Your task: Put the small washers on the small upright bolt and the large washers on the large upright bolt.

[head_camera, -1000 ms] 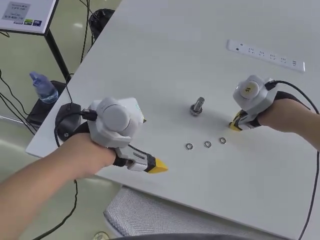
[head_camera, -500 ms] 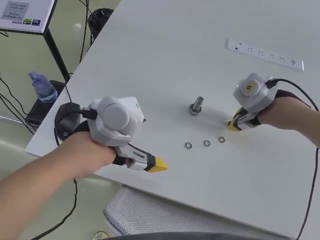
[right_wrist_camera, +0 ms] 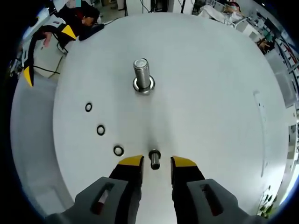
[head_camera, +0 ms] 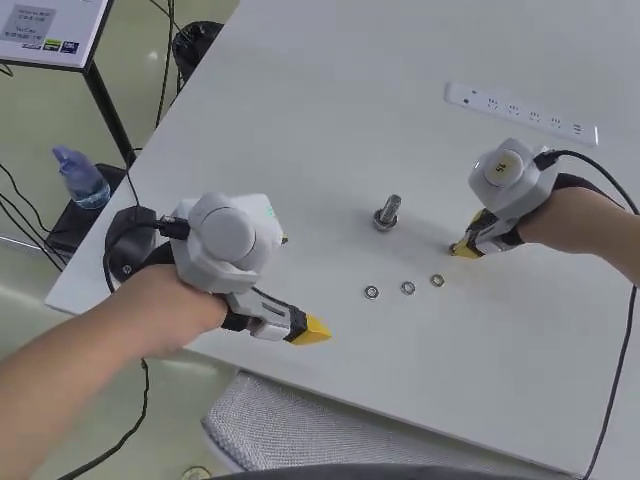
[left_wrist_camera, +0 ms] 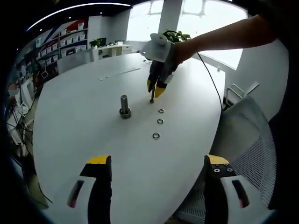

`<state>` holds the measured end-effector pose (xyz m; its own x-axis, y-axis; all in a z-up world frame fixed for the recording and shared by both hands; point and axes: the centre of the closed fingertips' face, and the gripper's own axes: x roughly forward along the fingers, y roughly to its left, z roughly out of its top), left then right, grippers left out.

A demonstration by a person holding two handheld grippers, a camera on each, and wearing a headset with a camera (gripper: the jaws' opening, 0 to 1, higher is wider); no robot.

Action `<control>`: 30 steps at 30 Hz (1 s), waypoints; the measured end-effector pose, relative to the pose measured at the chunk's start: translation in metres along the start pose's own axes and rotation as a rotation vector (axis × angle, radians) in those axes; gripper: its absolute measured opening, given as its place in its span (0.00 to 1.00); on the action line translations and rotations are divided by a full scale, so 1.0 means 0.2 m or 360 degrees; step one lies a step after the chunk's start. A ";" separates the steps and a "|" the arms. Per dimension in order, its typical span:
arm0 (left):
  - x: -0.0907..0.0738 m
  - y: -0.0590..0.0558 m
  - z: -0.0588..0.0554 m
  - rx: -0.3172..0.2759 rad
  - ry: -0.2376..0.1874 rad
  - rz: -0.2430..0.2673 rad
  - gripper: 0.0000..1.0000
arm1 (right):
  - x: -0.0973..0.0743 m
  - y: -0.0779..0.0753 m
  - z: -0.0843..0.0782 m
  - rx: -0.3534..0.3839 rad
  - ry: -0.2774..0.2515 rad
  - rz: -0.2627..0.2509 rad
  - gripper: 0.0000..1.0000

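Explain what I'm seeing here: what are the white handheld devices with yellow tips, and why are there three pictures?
There is no robot. A person holds a white two-jaw gripper with yellow tips in each hand. The head view comes from a headset camera looking down at the white table. The two round views come from cameras riding on the grippers. The left gripper hangs open near the table's edge, holding nothing. The right gripper has its open jaws either side of a small upright steel bolt, without visibly clamping it. Nearby are a large upright steel bolt and three small steel washers in a row. A white power strip lies farther back.
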<state>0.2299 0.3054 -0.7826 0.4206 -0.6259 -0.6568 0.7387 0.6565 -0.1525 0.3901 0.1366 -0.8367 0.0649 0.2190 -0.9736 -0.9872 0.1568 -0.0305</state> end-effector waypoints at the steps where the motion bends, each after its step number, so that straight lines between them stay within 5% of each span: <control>1: 0.00 0.00 0.00 0.0002 -0.0004 0.0001 0.81 | -0.01 0.00 0.01 -0.0010 -0.0003 -0.0004 0.24; 20: -0.02 -0.02 0.07 0.0075 -0.0035 -0.0008 0.80 | -0.16 0.06 0.02 0.0002 -0.0036 -0.0033 0.24; 30: -0.03 -0.04 0.05 0.0099 -0.0025 -0.0007 0.80 | -0.19 0.12 0.04 -0.0004 -0.0062 -0.0026 0.24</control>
<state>0.2268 0.2989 -0.7696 0.4253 -0.6355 -0.6444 0.7716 0.6267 -0.1089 0.3642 0.1400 -0.7994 0.0869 0.2540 -0.9633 -0.9863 0.1583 -0.0473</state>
